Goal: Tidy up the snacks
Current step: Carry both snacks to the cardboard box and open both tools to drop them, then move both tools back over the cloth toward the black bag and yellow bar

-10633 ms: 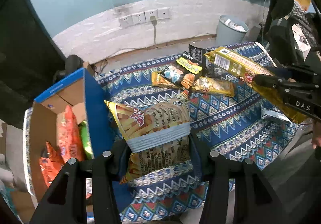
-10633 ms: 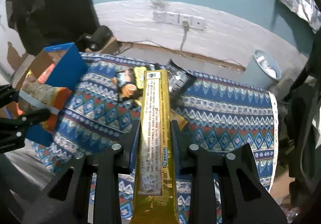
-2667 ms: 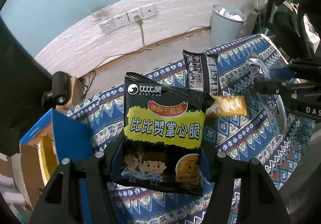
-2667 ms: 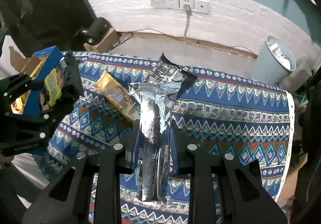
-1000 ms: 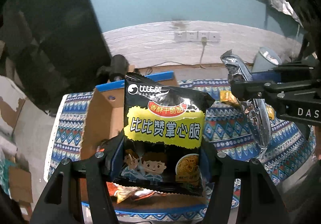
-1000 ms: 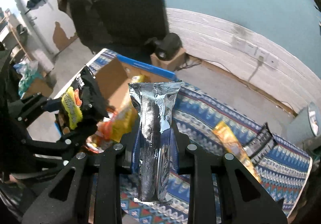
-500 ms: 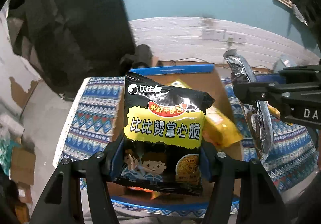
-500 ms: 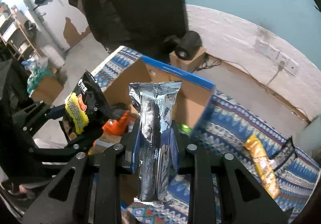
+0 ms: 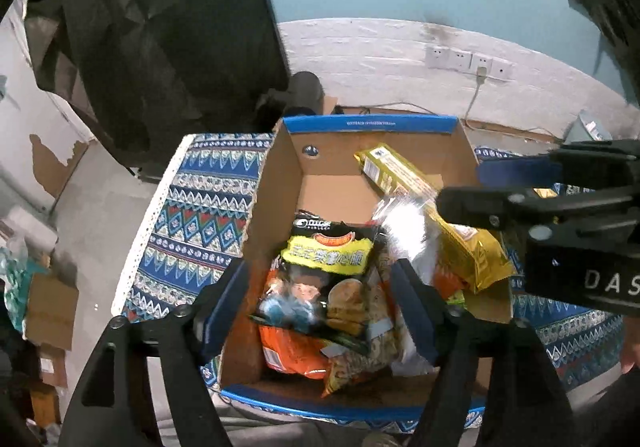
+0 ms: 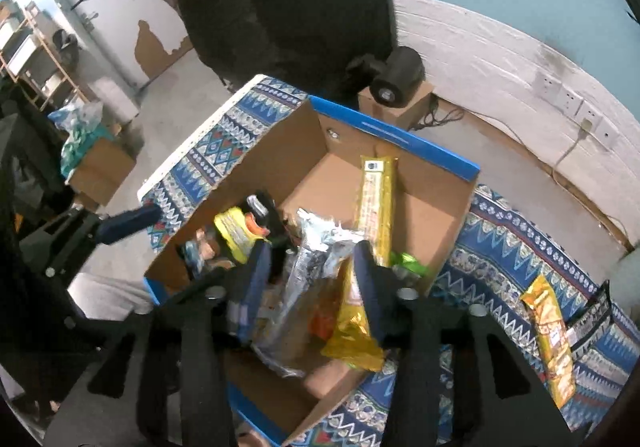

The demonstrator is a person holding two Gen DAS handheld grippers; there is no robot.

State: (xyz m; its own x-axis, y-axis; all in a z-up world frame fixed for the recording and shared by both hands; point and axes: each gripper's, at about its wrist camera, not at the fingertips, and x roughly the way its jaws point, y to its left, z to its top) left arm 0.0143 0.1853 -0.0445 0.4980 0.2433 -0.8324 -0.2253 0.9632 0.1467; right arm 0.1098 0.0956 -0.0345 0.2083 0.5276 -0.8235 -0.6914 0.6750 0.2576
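Note:
A cardboard box with a blue rim stands on the patterned cloth and holds several snack bags. My left gripper is open above it; the black-and-yellow noodle bag lies loose in the box between the jaws. My right gripper is open over the box; the silver packet lies loose between the jaws, blurred. A long yellow packet leans in the box.
An orange-yellow snack bar and a black packet lie on the cloth to the right of the box. A black lamp on a small carton stands behind the table. Wall sockets are on the far wall.
Both grippers have opened over the box. The noodle bag and the silver packet have left the jaws and dropped into the box.

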